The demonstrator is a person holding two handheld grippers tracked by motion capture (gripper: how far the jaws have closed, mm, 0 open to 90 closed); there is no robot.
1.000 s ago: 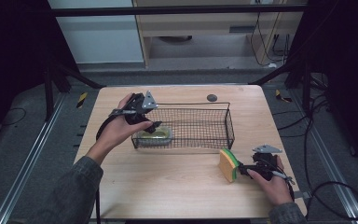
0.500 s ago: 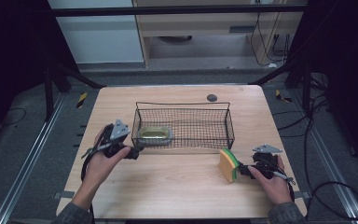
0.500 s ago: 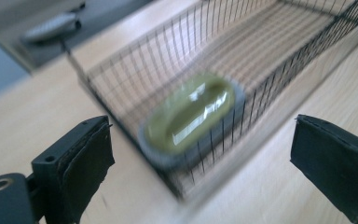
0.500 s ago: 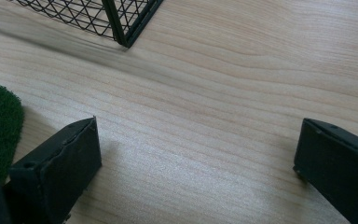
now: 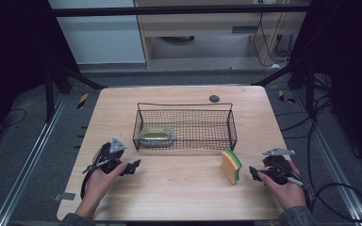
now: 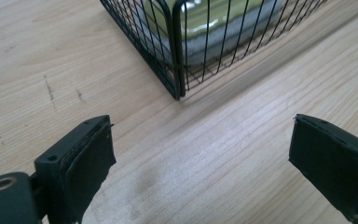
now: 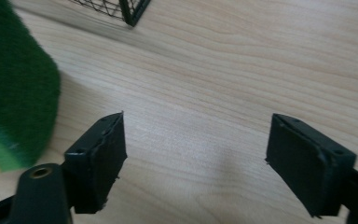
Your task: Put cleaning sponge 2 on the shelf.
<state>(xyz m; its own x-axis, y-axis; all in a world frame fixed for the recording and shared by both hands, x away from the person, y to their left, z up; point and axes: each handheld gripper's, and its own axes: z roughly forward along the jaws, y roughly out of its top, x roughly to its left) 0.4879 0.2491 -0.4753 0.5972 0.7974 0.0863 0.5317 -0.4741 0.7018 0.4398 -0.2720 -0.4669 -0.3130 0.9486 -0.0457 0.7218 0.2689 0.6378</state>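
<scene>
The sponge [image 5: 231, 166] stands on its edge on the table [image 5: 179, 193], just left of the right gripper [image 5: 254, 173] in the high view and apart from it. The jaws of this gripper have just been closing, but a wide gap is between them with nothing inside. The left gripper [image 5: 134, 165] is well apart from the sponge, near the basket [image 5: 185, 126] corner; its jaws are wide and empty. The sponge has a rough green layer and a yellow foam layer. The basket is black wire mesh, with a shiny green dish [image 5: 156, 136] inside. The table is pale wood with fine grain; the floor around is dark, with cables.
</scene>
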